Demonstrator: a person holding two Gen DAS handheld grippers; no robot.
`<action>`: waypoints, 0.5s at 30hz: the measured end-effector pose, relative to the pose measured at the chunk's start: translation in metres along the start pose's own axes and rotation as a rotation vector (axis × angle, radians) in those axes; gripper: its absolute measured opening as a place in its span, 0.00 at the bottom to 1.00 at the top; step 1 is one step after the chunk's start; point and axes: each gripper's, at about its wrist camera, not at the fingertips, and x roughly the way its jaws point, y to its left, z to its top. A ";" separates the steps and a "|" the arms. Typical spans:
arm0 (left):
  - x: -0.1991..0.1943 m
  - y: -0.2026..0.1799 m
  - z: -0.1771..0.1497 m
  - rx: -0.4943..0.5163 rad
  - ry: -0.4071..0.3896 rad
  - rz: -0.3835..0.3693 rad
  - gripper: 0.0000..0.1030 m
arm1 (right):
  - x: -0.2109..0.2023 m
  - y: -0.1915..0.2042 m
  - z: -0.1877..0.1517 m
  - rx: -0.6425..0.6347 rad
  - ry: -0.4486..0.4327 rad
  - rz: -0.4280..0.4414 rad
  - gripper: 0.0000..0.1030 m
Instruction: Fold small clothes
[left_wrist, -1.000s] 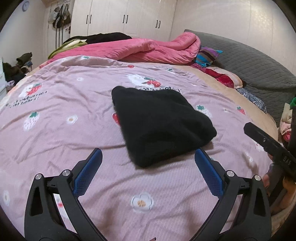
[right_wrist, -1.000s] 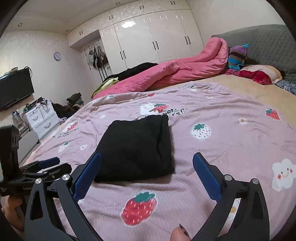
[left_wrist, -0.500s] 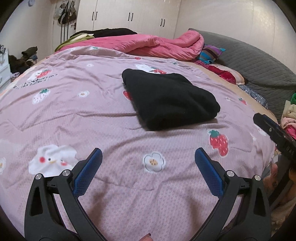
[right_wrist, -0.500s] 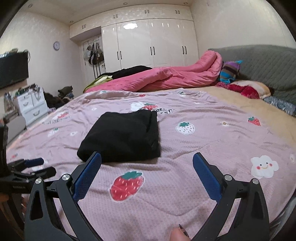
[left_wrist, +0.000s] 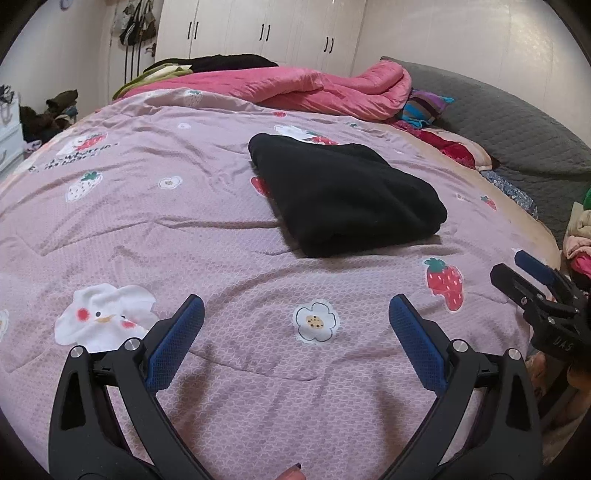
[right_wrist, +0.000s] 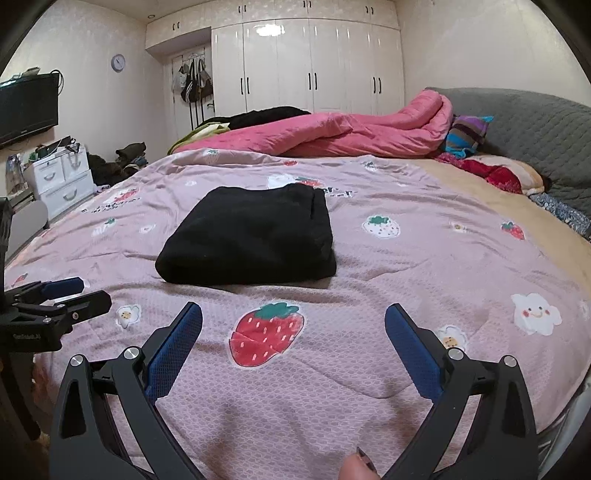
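I have pulled both my left gripper (left_wrist: 296, 318) and right gripper (right_wrist: 293, 320) back, spread and empty, from the black garment (right_wrist: 249, 239) lying folded mid-bed (left_wrist: 147, 229), so this fold seems finished.

left gripper (left_wrist: 295, 314) jaws spread wide, right gripper (right_wrist: 293, 317) likewise, both empty

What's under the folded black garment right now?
The black garment lies on the pink strawberry-print bedspread. A strawberry print peeks out at its edge. Whatever else lies beneath is covered, and nothing sits on top.
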 end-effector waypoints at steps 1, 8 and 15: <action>0.000 0.000 0.000 -0.003 0.002 0.000 0.91 | 0.001 0.000 0.000 0.002 0.005 0.001 0.96; 0.004 0.002 0.000 -0.017 0.027 0.018 0.91 | 0.005 -0.001 -0.001 0.006 0.020 0.000 0.96; 0.003 0.002 0.001 -0.012 0.023 0.027 0.91 | 0.006 -0.003 -0.001 0.017 0.022 0.005 0.96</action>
